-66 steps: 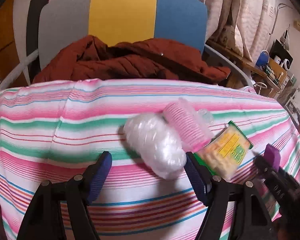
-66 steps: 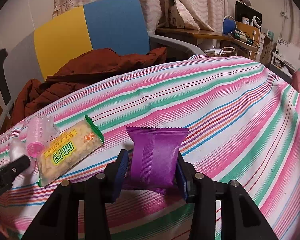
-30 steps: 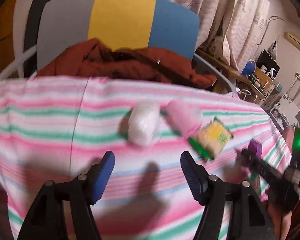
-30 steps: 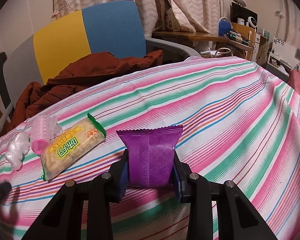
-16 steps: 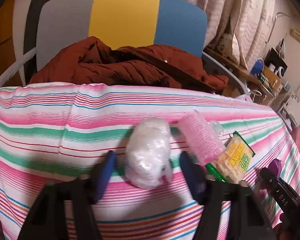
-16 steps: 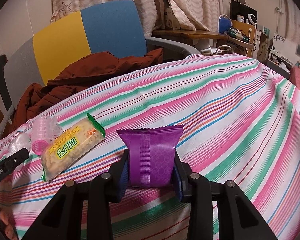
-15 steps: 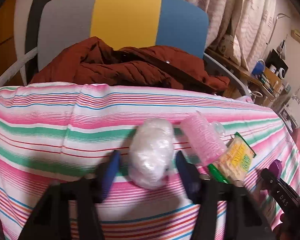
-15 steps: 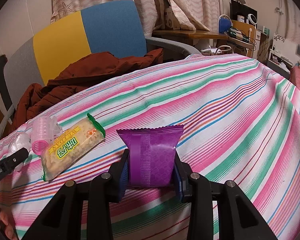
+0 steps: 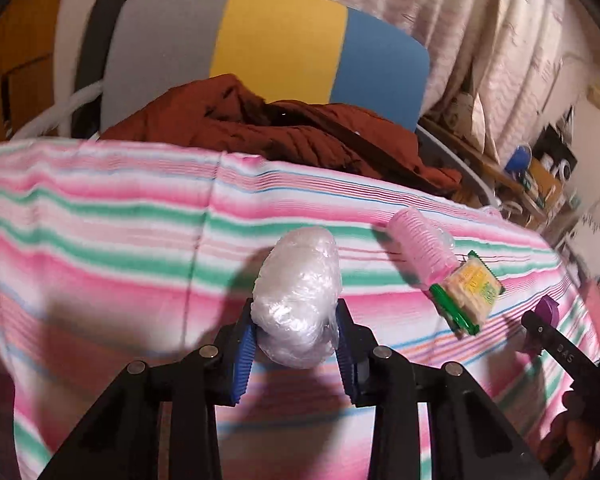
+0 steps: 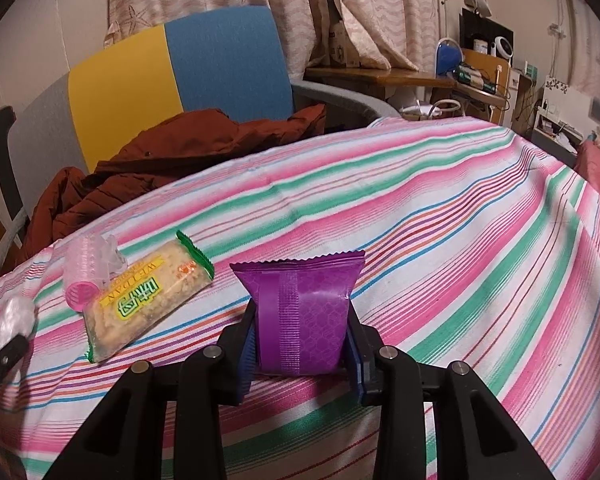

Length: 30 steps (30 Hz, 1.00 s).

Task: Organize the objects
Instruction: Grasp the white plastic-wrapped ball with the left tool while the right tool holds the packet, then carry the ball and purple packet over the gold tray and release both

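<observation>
1. The left gripper (image 9: 296, 344) has just been closing; its blue fingers (image 9: 244, 354) now pinch a white plastic-wrapped bundle (image 9: 298, 294) from both sides, above the striped cloth (image 9: 100, 216) near the bench's left end.
2. The right gripper (image 10: 302, 354) squeezes a purple snack packet (image 10: 302, 312) between its fingers (image 10: 247, 356); the packet stands upright, crimped top edge uppermost, over the near edge of the bench.
3. A pink hair roller (image 10: 85, 274) in clear wrap lies on the cloth between the bundle and a yellow-and-green cracker packet (image 10: 150, 300), touching the cracker packet's far-left end.
4. The cracker packet lies flat and slanted, just left of the purple packet and apart from it.
5. Beyond the far edge of the bench stands a grey, yellow and blue chair (image 10: 172, 72) with a rust-brown jacket (image 10: 172, 156) heaped on its seat.
</observation>
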### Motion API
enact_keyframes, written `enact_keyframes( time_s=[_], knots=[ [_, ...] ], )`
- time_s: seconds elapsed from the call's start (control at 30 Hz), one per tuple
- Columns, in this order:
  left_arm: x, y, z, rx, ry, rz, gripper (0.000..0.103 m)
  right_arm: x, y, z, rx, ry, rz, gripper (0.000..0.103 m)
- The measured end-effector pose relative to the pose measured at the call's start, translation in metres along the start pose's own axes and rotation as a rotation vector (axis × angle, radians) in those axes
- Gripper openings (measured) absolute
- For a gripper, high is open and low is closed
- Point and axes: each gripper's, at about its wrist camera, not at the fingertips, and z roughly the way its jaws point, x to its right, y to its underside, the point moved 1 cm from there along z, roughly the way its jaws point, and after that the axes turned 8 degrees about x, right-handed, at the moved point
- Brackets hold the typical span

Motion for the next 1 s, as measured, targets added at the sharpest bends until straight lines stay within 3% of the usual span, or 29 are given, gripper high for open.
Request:
enact_keyframes(
  time_s=[0.47, 0.83, 1.0],
  knots=[
    [0.005, 0.045, -0.07, 0.025, 0.102, 0.012, 0.036, -0.014, 0.024, -0.064, 0.084, -0.122, 0.003, 0.037],
    [-0.018, 0.072, -0.117, 0.01, 0.149, -0.053, 0.036, -0.029, 0.068, -0.108, 0.005, -0.225, 0.044, 0.037],
    [-0.023, 0.08, -0.161, 0.049, 0.178, -0.015, 0.036, -0.043, 0.083, -0.133, -0.01, -0.28, 0.051, 0.037]
  ],
)
